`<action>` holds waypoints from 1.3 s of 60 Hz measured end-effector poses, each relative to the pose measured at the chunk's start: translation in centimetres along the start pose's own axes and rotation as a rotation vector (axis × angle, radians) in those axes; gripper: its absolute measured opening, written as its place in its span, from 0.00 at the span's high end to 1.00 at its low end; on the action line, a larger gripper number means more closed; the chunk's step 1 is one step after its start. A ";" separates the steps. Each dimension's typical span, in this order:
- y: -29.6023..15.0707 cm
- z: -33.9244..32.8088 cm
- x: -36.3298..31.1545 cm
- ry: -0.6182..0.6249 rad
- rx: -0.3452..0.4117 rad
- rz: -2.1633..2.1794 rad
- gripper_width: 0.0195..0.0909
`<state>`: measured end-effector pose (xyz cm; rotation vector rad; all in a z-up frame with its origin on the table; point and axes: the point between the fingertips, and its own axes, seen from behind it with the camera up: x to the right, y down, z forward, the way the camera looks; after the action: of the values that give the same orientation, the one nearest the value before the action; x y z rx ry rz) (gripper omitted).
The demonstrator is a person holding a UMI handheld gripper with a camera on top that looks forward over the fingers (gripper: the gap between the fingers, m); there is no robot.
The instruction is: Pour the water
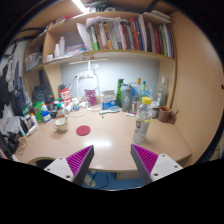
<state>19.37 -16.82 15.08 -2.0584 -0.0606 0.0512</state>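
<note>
The hand-held gripper (113,160) hangs wide open, holding nothing; the water bottle (142,123) stands on the counter (105,143) ahead; a careless approach could topple it among neighbouring clutter.

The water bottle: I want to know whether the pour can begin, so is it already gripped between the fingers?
No: the water bottle stands on the desk beyond the open gripper, nothing between its fingers.

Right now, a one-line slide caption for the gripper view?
Open gripper hovers over wooden desk, clear plastic water bottle ahead beyond its right finger.
</note>
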 end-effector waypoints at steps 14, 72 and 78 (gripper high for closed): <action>0.9 11.4 9.2 0.033 0.077 0.027 0.11; -7.0 26.8 11.5 0.018 0.177 -0.045 0.56; -12.7 25.6 9.0 0.035 0.205 -0.193 0.56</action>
<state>26.51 12.29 14.24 -1.8392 -0.2231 -0.0949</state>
